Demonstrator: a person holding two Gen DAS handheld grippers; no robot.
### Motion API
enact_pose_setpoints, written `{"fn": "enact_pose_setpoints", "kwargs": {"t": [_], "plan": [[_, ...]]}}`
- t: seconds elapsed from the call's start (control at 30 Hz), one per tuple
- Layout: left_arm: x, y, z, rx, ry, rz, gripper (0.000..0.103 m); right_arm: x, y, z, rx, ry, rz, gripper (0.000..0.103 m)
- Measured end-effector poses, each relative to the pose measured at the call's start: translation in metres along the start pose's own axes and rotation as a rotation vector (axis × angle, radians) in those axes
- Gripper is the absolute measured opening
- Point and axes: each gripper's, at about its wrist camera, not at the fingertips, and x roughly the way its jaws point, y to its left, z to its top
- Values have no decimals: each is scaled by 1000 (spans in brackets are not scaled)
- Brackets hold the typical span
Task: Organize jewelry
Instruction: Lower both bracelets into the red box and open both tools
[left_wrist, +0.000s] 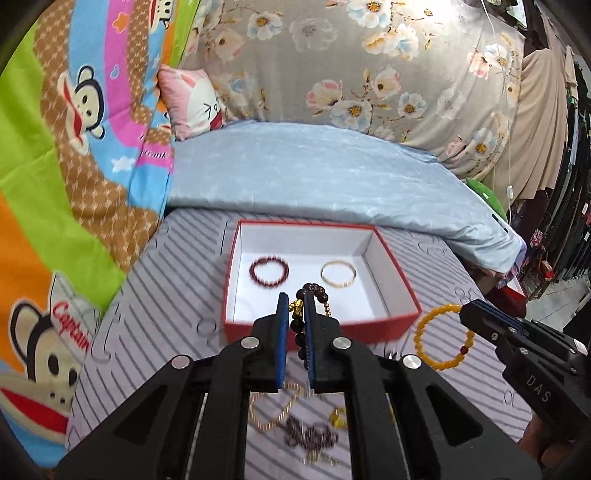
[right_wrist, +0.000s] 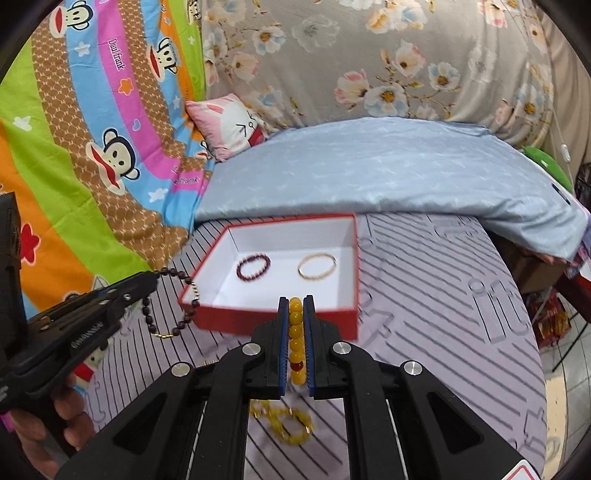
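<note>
**Both bracelets pinched, box just ahead**

Blue-padded jaws of the left gripper (left_wrist: 295, 299) pinch a dark beaded bracelet (left_wrist: 314, 290); the right gripper (right_wrist: 295, 301) clamps a yellow beaded bracelet (right_wrist: 295, 332). Either dangling loop could snag the red box (left_wrist: 391, 266) at its near rim, judging by how close they hang. Bare floor remains in front of the garnet bracelet (left_wrist: 269, 271) and gold bangle (left_wrist: 338, 274).

A dark beaded bracelet (left_wrist: 309, 295) with a gold charm and a yellow beaded bracelet (right_wrist: 295, 339) hang clamped above the bed. In the red box (left_wrist: 402, 295) lie a garnet-red bracelet (left_wrist: 269, 271) and a gold bangle (left_wrist: 338, 274).
</note>
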Motion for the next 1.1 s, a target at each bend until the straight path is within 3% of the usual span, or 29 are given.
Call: {"fn": "enact_pose_setpoints", "kwargs": {"t": [0.27,0.53,0.67,0.7,0.77,0.83,1.1], "plan": [[57,3,33,-22,18,-3,8,65,1,46,22,32,42,7],[108,8,28,-24,87,6,8,126,3,40,39,119,53,7],[127,13,22,-36,121,18,9,144,3,35,18,135,2,8],[132,16,21,-46,132,17,9,147,2,34,18,133,-12,13],[138,20,19,-53,144,31,18,149,0,33,9,126,-43,21],[139,23,18,-60,140,42,42,147,0,32,3,107,-69,38],[134,22,14,-44,127,56,43,133,2,27,-3,81,-65,41]]}}
